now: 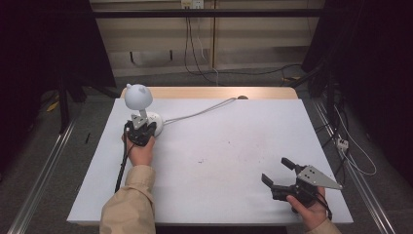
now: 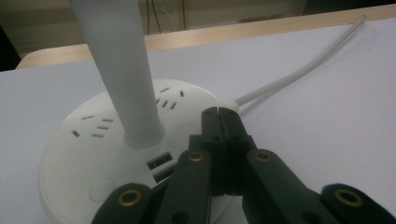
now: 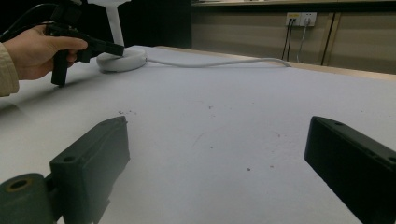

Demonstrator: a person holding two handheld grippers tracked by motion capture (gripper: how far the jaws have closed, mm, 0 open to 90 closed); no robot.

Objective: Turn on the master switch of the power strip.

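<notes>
White tabletop [image 1: 229,161], dim room, wall sockets and cables beyond the far edge.

Lamp [image 1: 139,97] sits near the far left corner: round white base [image 2: 79,154] with socket slots and two USB ports, thick stem [image 2: 123,74] rising from it, cord [image 1: 199,113] running off toward the far edge.

My left gripper [image 1: 140,127] is on the base at its near side, jaws fully closed with nothing between them, tips resting on the base top just beside where the cord leaves it. Looks like I'm pressing a switch on the base. To do it well: push straight down with the closed tips, light pressure, no sideways drag that could slide the base; keep clear of the stem and the USB ports.

My right gripper [image 1: 285,176] is parked near the near right corner, jaws wide open, empty, well apart from the lamp.

Hard to make out: what exactly sits under my left tips, as the jaws cover it. A faint round dimple shows on the base left of the USB ports; could be the real button. Can't tell if the lamp is lit. The left gripper view cuts off the lamp's head.
</notes>
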